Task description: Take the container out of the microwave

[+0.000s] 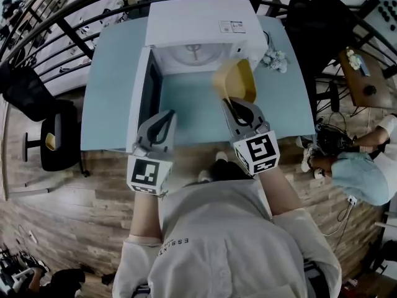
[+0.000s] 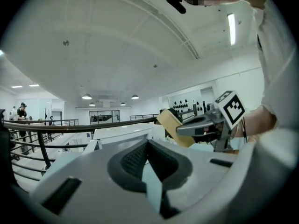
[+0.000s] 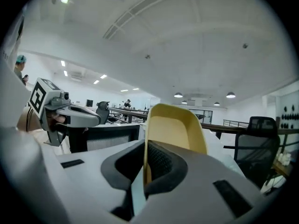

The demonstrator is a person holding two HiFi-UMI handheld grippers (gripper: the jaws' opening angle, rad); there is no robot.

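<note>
The white microwave (image 1: 198,23) stands at the back of the pale blue table (image 1: 111,92), its door (image 1: 141,98) swung open to the left. My right gripper (image 1: 231,104) is shut on the wall of the yellow container (image 1: 234,79), which hangs tilted in the air in front of the microwave's open mouth. In the right gripper view the container (image 3: 175,129) rises from between the pads (image 3: 159,160). My left gripper (image 1: 167,115) is beside the door's edge, shut with nothing in it. In the left gripper view the container (image 2: 170,125) shows ahead to the right.
A small bunch of white flowers (image 1: 275,59) lies right of the microwave. A black office chair (image 1: 53,135) stands on the wooden floor to the left. A person in a cap (image 1: 366,172) crouches at the right. A black railing (image 1: 74,17) curves behind the table.
</note>
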